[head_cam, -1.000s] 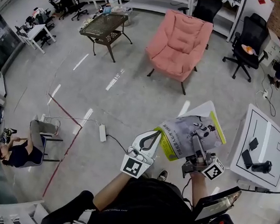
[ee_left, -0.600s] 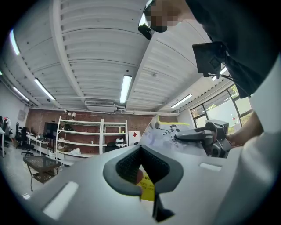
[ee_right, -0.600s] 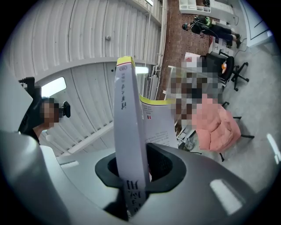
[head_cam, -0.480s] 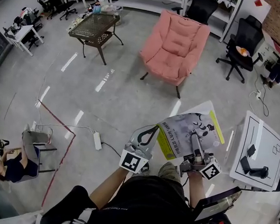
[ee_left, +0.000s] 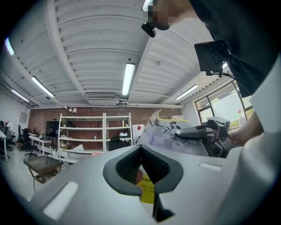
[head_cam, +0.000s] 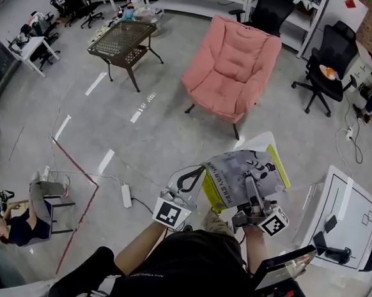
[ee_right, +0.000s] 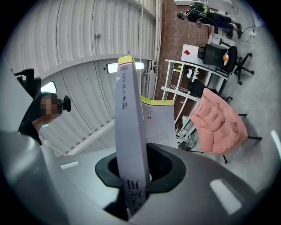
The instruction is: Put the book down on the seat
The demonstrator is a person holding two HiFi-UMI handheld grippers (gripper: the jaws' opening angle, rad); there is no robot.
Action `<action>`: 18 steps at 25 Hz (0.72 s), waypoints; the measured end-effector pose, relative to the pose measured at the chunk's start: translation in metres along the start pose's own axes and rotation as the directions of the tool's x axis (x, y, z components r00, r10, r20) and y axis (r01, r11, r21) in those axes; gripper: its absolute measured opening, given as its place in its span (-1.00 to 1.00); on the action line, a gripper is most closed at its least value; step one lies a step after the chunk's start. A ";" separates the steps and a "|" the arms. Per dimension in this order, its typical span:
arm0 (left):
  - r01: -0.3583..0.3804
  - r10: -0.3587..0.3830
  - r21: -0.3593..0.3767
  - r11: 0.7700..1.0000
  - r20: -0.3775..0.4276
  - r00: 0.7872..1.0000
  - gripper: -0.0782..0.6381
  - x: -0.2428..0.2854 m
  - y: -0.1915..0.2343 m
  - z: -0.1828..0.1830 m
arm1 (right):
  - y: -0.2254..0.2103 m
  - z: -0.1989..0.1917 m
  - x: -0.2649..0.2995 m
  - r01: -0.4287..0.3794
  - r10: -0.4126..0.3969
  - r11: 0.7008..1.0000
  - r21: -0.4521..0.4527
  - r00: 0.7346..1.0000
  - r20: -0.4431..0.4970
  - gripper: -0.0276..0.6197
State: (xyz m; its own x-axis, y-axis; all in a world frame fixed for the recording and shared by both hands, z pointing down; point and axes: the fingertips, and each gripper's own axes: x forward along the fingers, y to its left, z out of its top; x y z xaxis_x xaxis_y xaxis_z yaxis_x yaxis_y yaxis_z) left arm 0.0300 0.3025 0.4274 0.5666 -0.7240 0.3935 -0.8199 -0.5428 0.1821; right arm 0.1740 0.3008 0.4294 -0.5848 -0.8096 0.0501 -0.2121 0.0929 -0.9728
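The pink padded armchair (head_cam: pixel 234 65) fills more of the head view than it did a second ago, and the white surface (head_cam: pixel 355 203) with its black items has slid out toward four o'clock. The person has walked closer to the chair, carrying the load along. The grey-and-yellow paperback book (head_cam: pixel 245 175) sits between the two claws in the same tilted pose as before, printed face up. For the task, this means the approach is under way but the putting-down is not. The book is in the air, with the seat at twelve o'clock from it and bare floor between them.

The left claw (head_cam: pixel 203 173) comes in at the book's eight o'clock corner. In the left gripper view its jaws are nearly together, clenched on the yellow corner of the book (ee_left: pixel 147 191). The right claw (head_cam: pixel 252 180) grips from six o'clock. In the right gripper view its jaws stand a little apart, pressed on either side of the book's edge (ee_right: pixel 129 132), which rises upright out of them. Both claws carry the book — neither touches anything else.
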 end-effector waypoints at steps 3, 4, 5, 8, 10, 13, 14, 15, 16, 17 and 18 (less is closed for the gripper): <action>-0.005 0.005 0.005 1.000 -0.005 1.000 -0.78 0.044 0.000 0.003 | -0.025 0.027 0.014 -0.010 0.011 0.999 0.034 1.000 -0.015 -0.62; -0.009 0.009 0.003 1.000 -0.006 1.000 -0.78 0.055 0.000 0.005 | -0.032 0.035 0.017 -0.014 0.015 0.999 0.044 1.000 -0.019 -0.62; -0.016 0.016 -0.001 1.000 -0.009 1.000 -0.78 0.065 0.001 0.005 | -0.038 0.043 0.021 -0.020 0.021 0.999 0.051 0.999 -0.024 -0.62; -0.048 0.048 -0.005 0.999 -0.020 0.999 -0.78 0.090 0.010 0.002 | -0.061 0.061 0.037 -0.024 0.027 0.998 0.066 0.999 -0.033 -0.63; -0.062 0.062 0.002 0.998 -0.027 0.998 -0.78 0.101 0.020 0.000 | -0.076 0.068 0.049 -0.011 0.014 0.997 0.081 0.999 -0.036 -0.62; -0.083 0.083 -0.015 0.996 -0.044 0.996 -0.78 0.115 0.040 -0.007 | -0.096 0.075 0.068 0.020 -0.016 0.996 0.084 0.999 -0.052 -0.62; -0.093 0.092 -0.020 0.996 -0.043 0.995 -0.78 0.120 0.049 -0.009 | -0.101 0.078 0.076 0.025 -0.020 0.997 0.079 0.998 -0.054 -0.62; -0.104 0.103 -0.022 0.994 -0.041 0.994 -0.78 0.125 0.060 -0.010 | -0.106 0.081 0.086 0.025 -0.021 0.997 0.068 0.998 -0.056 -0.63; -0.115 0.114 -0.023 0.993 -0.040 0.993 -0.78 0.131 0.071 -0.012 | -0.111 0.083 0.097 0.024 -0.021 0.998 0.052 0.998 -0.057 -0.63; -0.123 0.122 -0.027 0.992 -0.039 0.992 -0.78 0.138 0.084 -0.015 | -0.116 0.086 0.108 0.026 -0.024 0.999 0.043 0.998 -0.055 -0.62; -0.124 0.122 -0.035 0.992 -0.038 0.992 -0.78 0.146 0.096 -0.017 | -0.123 0.087 0.120 0.031 -0.029 0.999 0.044 0.998 -0.049 -0.63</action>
State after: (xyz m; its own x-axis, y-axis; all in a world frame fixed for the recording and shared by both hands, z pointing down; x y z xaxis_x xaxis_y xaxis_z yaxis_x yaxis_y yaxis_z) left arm 0.0329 0.1521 0.5180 0.4584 -0.7680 0.4472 -0.8861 -0.4338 0.1634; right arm 0.1986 0.1419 0.5352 -0.6160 -0.7826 0.0895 -0.1954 0.0417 -0.9798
